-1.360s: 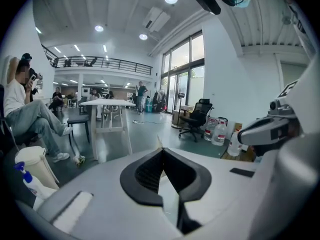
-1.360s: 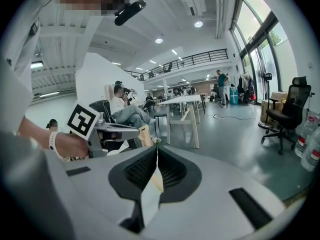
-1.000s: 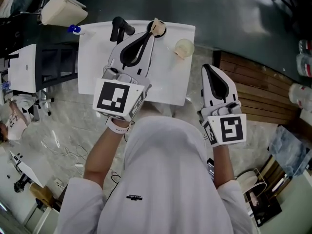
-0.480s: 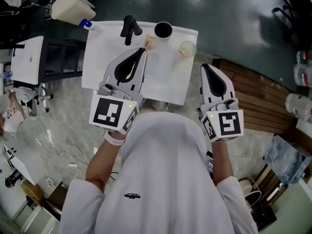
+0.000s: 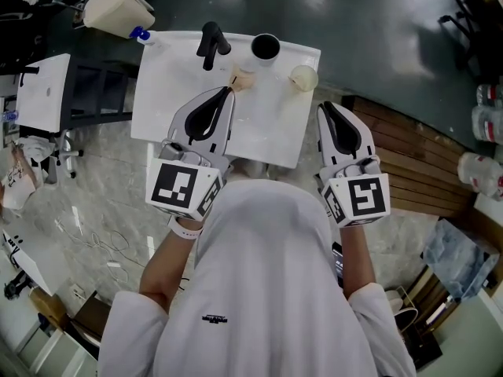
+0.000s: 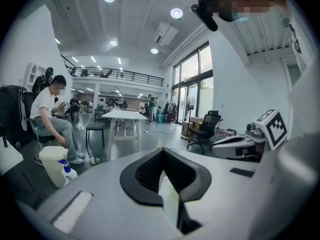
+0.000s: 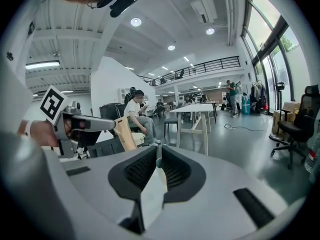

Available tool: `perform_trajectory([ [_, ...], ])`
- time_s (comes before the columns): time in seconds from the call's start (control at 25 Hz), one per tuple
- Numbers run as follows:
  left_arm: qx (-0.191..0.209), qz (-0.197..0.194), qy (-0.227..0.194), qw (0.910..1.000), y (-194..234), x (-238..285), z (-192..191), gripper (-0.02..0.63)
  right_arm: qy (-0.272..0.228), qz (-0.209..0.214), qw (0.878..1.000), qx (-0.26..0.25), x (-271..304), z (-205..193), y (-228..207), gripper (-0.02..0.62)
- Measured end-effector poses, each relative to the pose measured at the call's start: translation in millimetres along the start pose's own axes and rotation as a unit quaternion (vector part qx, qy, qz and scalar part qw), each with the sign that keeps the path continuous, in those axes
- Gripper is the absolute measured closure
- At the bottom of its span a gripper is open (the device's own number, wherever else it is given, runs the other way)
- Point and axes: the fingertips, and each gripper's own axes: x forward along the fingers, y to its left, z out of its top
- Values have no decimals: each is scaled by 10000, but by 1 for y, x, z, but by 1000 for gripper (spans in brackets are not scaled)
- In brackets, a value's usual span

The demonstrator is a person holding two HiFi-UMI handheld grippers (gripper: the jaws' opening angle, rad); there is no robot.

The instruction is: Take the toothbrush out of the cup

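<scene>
– Toothbrush (image 5: 238, 79), just the one, sat clamped in the left gripper (image 5: 229, 92), poking out past the tips along the jaws' own line.
– And the right gripper (image 5: 325, 110)?
– Pinched together on nothing, level with the left and off to the side. Beyond the brush and apart from it stood the black cup (image 5: 265, 47), with a cream cup (image 5: 302, 77) to its right. Two cups, and the brush was in neither, I'd judge.

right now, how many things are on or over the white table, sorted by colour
black: 2 (cup, tap-shaped stand)
tan or cream: 2 (toothbrush held in the left gripper, round cream thing)
total: 4
</scene>
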Motion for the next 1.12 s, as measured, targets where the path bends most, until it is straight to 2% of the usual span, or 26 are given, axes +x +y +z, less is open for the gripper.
perform_trajectory([
  [0.32,-172,-38,270,9995,3,8,-24,601,292,132,9993,-169,24,-21,-1,584],
  [0.36,-201,-29,308,9993,4,9,-28,601,352,167,9991,-182,29,-25,-1,576],
  [0.44,-254,-8,365,9990,7,13,-35,601,459,243,9985,-196,38,-33,-2,520],
  [0.92,-494,101,756,9959,15,33,-78,601,1057,462,9924,-425,79,-90,-15,517],
  [1.12,-563,173,833,9948,18,39,-89,601,1159,521,9906,-502,88,-104,-19,517],
])
